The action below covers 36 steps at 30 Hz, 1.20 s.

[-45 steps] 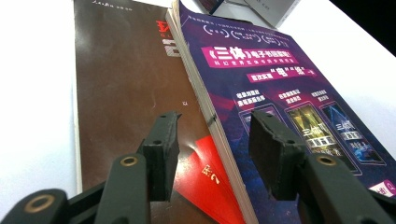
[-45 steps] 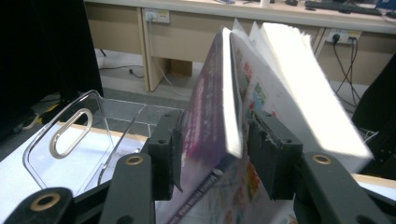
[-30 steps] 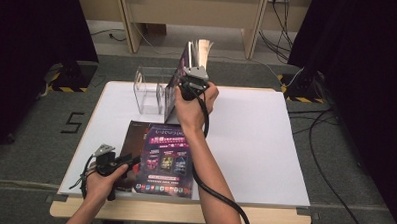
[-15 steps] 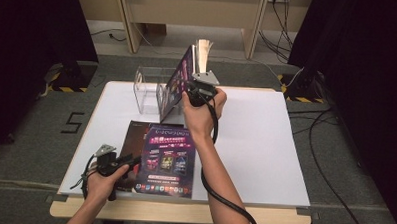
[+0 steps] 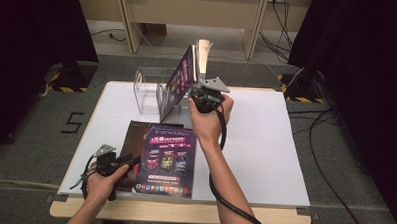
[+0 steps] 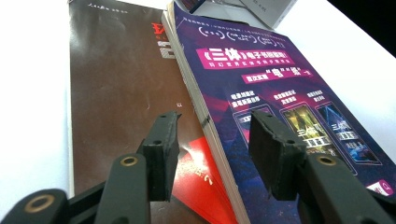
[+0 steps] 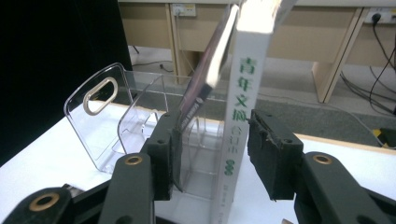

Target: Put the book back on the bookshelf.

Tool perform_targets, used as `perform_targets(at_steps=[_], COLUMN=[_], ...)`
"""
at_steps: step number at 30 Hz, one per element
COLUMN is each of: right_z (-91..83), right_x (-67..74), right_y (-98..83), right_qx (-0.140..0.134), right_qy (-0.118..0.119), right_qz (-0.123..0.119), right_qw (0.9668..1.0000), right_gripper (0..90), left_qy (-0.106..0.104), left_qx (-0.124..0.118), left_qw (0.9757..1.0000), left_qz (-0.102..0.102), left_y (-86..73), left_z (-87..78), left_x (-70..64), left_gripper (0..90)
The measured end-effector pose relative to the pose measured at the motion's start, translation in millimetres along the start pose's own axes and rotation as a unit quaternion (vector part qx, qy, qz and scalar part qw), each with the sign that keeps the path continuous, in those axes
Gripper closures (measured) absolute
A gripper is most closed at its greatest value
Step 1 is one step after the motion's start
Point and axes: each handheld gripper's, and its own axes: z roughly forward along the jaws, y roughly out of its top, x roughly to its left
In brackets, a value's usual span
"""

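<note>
High view: the right forearm is seen stretched from the near edge of the bench toward its far side, the right hand raised and wrapped around the right gripper, which is pointed away from the person at a clear acrylic rack. Two books are seen upright at the rack's right end: a purple-covered book leaning over to the left, and a white-spined book beside it. Right gripper view: the white-spined book is shown standing between the jaws, nearer the right one, with a gap visible on that side; the lower edge of the purple-covered book is seen against the inner face of the left jaw. The jaws are held wide, and whether they press on the books cannot be told. The clear acrylic rack is seen just behind and to the left, its dividers standing upright.

At the near left corner, the left hand is seen low over the bench with the left gripper aimed at a purple book lying flat, partly overlapping a brown book. Left gripper view: the jaws are shown parted and unclenched, straddling the page edge of the purple book where it meets the brown book, with nothing gripped.
</note>
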Motion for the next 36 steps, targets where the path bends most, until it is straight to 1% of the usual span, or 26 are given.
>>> perform_targets(at_steps=[6, 8, 16, 19, 20, 22, 30, 36], right_z=[-2.5, -2.9, -4.2, -4.9, -5.0, -4.7, -3.9, -3.3], right_x=[-4.1, -4.2, -8.2, -10.2, -11.1, -12.8, -20.0, -23.0], right_y=[-4.6, -6.1, -16.5, -22.2, -24.5, -29.8, -54.8, -76.5], right_qx=[0.004, 0.005, 0.027, 0.035, 0.039, 0.047, 0.080, 0.110], right_qy=[0.007, 0.005, 0.024, 0.024, 0.028, 0.030, 0.044, 0.056], right_qz=[0.005, 0.001, 0.010, 0.009, 0.014, 0.014, 0.026, 0.039], right_qw=[1.0000, 1.0000, 0.9993, 0.9991, 0.9987, 0.9984, 0.9955, 0.9916], right_gripper=[55.0, 55.0, 54.8, 54.8, 54.8, 54.8, 54.6, 54.4], left_qy=[0.001, 0.000, 0.000, 0.001, 0.000, 0.000, -0.002, -0.005], left_qx=[0.000, -0.001, -0.002, -0.002, -0.002, -0.003, -0.003, -0.005], left_qw=[1.0000, 1.0000, 1.0000, 1.0000, 1.0000, 1.0000, 1.0000, 1.0000], left_qz=[0.000, 0.000, -0.001, 0.000, 0.000, 0.000, 0.001, 0.002], left_y=[-0.1, 0.0, 0.2, 0.3, 0.3, 0.3, 1.0, 1.6], left_z=[0.0, -0.3, -1.4, -1.3, -1.2, -1.2, -1.5, -1.6], left_x=[0.1, 0.0, 0.4, 0.0, -0.3, -0.9, -1.5, -3.1], left_gripper=[52.0, 52.0, 51.7, 51.7, 51.6, 51.5, 51.2, 51.2])
